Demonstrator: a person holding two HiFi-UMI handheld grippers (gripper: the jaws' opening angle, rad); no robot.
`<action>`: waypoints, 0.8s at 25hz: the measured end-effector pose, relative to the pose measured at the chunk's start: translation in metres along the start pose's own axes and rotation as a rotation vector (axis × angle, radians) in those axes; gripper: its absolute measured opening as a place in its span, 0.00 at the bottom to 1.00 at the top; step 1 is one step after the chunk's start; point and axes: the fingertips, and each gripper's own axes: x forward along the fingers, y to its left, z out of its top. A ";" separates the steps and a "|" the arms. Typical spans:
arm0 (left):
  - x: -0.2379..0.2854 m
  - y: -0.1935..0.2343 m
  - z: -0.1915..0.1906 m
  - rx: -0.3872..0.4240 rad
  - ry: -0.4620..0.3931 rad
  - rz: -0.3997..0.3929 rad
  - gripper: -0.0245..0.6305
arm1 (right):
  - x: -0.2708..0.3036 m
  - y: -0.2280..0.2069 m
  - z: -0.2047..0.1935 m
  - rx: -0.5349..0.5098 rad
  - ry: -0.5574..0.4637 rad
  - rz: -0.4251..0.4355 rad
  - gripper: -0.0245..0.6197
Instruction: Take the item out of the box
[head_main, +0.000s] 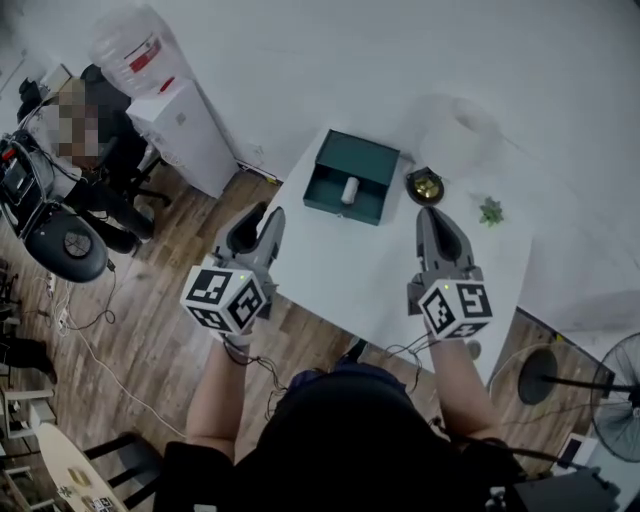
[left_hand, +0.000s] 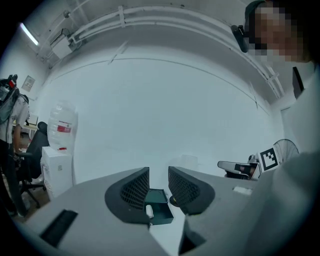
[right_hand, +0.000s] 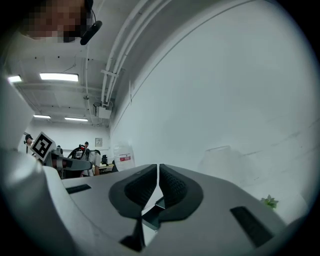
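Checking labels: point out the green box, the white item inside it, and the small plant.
green box (head_main: 325, 188): head view, bare inner floor.
white item (head_main: 350, 190): head view, its middle.
small plant (head_main: 490, 211): head view, its leaves.

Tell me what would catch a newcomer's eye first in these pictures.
The open green box near the far edge of the white table, with a white roll lying inside. Then the left gripper and the right gripper, each bearing a black-and-white marker cube, at the near side.
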 end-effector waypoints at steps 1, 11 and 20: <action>0.014 -0.001 -0.003 0.001 0.013 -0.004 0.22 | 0.004 -0.012 0.000 0.005 -0.001 -0.011 0.06; 0.144 -0.017 -0.053 0.005 0.189 -0.126 0.22 | 0.025 -0.106 -0.014 0.058 0.001 -0.139 0.05; 0.252 0.005 -0.129 -0.009 0.403 -0.243 0.22 | 0.039 -0.160 -0.024 0.066 0.018 -0.339 0.05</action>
